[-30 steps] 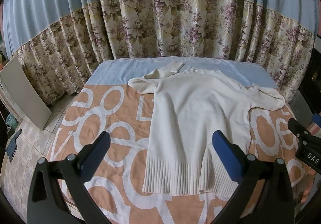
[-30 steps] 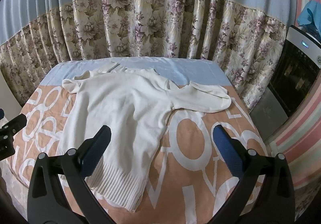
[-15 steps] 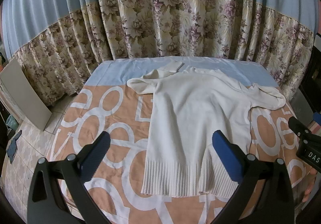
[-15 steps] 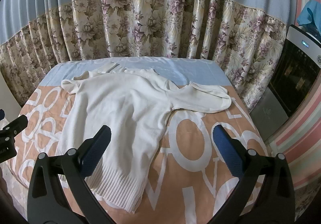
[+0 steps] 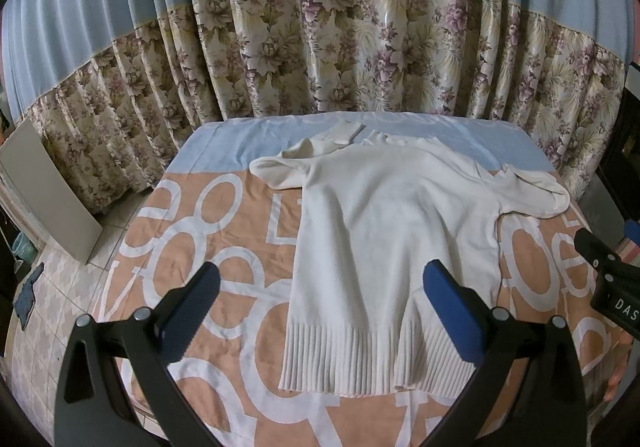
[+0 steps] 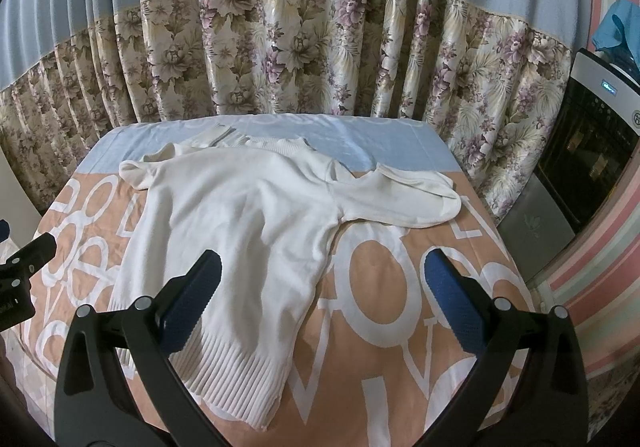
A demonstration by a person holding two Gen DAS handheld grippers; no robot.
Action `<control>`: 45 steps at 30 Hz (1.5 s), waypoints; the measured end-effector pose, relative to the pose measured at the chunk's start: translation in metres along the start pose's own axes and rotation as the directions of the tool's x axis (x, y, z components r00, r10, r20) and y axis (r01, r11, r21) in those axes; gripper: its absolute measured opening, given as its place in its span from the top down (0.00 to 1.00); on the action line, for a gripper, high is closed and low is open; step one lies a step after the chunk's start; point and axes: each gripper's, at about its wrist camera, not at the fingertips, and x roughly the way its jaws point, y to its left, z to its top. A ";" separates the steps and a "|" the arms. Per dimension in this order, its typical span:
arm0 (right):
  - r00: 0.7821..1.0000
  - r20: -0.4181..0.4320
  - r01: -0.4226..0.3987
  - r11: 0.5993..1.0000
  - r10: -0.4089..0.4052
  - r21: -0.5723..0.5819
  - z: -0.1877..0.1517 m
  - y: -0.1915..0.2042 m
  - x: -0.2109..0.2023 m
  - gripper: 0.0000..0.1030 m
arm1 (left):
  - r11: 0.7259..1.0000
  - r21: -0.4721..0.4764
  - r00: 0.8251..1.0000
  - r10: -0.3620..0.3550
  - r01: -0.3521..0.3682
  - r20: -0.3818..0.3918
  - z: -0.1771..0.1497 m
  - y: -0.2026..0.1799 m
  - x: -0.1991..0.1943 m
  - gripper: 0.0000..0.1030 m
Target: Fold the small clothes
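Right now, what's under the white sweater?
The white sweater lies flat on an orange sheet with big white letters; its collar and sleeves reach the sheet's blue band. Whatever sits directly beneath the sweater is covered.

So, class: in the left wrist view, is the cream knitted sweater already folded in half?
No, the cream knitted sweater lies spread flat on the bedcover, ribbed hem nearest.

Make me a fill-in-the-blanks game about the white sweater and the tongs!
1. The white sweater lies spread out on a cloth printed with big ____ letters.
2. Both the left tongs and the right tongs are ____ and hold nothing.
3. The sweater's ribbed hem is the part ____ to the tongs.
4. Behind the table hangs a curtain with a ____ pattern.

Missing words: white; open; nearest; flower
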 end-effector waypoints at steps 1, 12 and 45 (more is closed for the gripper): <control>1.000 0.000 0.000 1.000 0.000 0.000 0.000 0.000 0.000 0.03 | 1.000 0.000 1.000 0.001 -0.001 0.001 0.000 0.000 0.000 0.01; 1.000 -0.003 0.000 1.000 0.000 -0.002 0.001 -0.001 0.004 0.03 | 1.000 0.002 1.000 0.001 -0.001 -0.006 -0.001 -0.005 0.005 0.01; 0.992 0.043 -0.113 0.986 0.119 -0.126 0.024 -0.068 0.118 0.03 | 0.980 0.151 0.991 -0.134 0.130 0.017 0.054 -0.088 0.125 0.01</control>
